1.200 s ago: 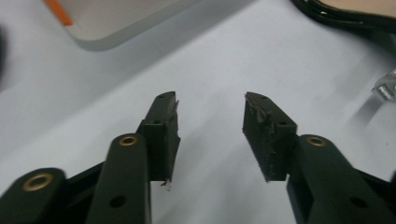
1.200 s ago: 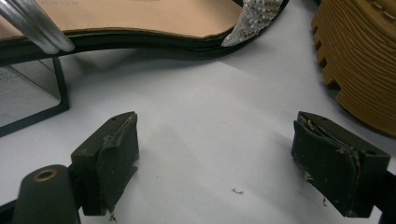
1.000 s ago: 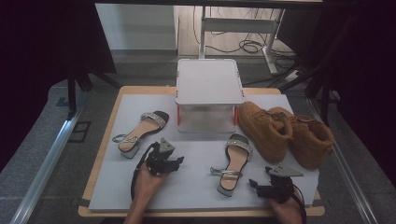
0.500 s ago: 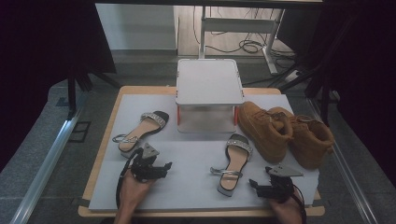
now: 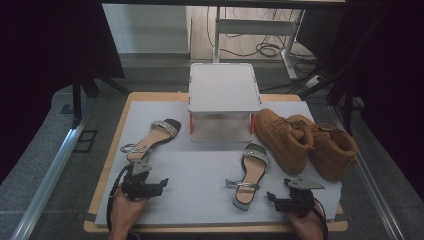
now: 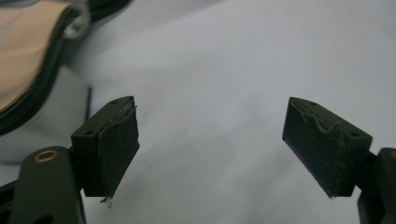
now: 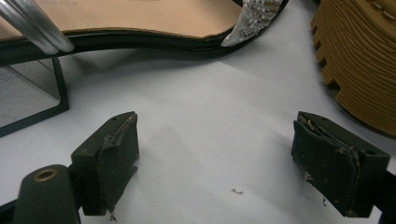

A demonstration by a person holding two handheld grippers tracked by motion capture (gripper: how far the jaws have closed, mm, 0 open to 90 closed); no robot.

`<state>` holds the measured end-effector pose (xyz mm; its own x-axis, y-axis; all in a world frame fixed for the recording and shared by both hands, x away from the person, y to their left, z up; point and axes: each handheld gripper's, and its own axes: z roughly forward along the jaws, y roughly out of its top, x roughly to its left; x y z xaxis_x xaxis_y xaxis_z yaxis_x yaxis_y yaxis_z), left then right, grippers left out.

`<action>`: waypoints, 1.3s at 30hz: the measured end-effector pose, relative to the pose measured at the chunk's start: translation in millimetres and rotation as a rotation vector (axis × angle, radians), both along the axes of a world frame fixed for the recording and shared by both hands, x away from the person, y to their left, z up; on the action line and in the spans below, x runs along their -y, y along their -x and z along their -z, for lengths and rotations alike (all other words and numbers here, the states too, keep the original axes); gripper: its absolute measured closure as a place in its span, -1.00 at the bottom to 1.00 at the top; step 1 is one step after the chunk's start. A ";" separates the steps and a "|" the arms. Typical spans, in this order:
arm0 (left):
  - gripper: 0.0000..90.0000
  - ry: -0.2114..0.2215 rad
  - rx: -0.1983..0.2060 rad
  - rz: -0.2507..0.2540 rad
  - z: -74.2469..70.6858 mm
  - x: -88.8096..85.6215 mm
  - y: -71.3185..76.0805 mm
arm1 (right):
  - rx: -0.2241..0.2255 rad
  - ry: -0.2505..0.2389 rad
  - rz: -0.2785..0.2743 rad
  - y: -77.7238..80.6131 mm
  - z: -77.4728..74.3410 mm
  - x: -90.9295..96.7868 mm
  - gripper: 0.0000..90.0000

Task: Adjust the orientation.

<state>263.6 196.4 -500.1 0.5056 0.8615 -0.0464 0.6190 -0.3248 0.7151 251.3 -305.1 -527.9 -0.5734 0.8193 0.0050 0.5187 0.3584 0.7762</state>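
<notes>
Two heeled sandals with sparkly straps lie on the white mat (image 5: 200, 170): one at the left (image 5: 152, 137), one right of centre (image 5: 250, 172). My left gripper (image 5: 161, 183) rests near the front left, just below the left sandal's heel, pointing right. Its jaws have just been opening and stand open over bare mat (image 6: 210, 112), with the left sandal's edge (image 6: 28, 60) at the upper left. My right gripper (image 5: 272, 196) sits at the front right, open, aimed left. In its own view the gripper (image 7: 215, 121) faces the right sandal (image 7: 140, 18).
A clear box with a white lid (image 5: 223, 95) stands at the back middle. Two tan boots (image 5: 305, 140) sit at the right; one ribbed boot sole (image 7: 364, 60) lies close to my right gripper. The table's wooden edge (image 5: 215, 229) runs along the front.
My left hand has drawn back to the left and toward the table's front edge, away from the mat's middle. The right hand and the shoes have stayed put.
</notes>
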 end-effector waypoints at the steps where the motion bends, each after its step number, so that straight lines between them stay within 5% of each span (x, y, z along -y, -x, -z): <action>1: -0.60 0.003 -0.004 -0.018 0.9 -6.6 1.6 | 0.000 0.000 0.000 0.0 0.0 0.0 -0.67; 14: -0.62 -0.003 -0.015 -0.126 7.9 -38.9 -0.5 | 0.000 0.000 0.001 0.0 0.0 -0.1 -0.67; 21: -0.64 0.009 -0.014 -0.173 12.6 -56.3 -19.0 | -0.001 0.000 0.001 0.0 0.0 0.0 -0.67; 39: -0.52 0.020 0.005 -0.146 14.4 -59.4 -62.0 | -0.001 0.000 0.001 0.0 0.0 0.0 -0.66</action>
<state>325.6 255.8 -514.5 0.3753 0.9248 -0.0623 0.6554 -0.2172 0.7234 251.3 -305.0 -527.8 -0.5725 0.8199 0.0055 0.5197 0.3576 0.7759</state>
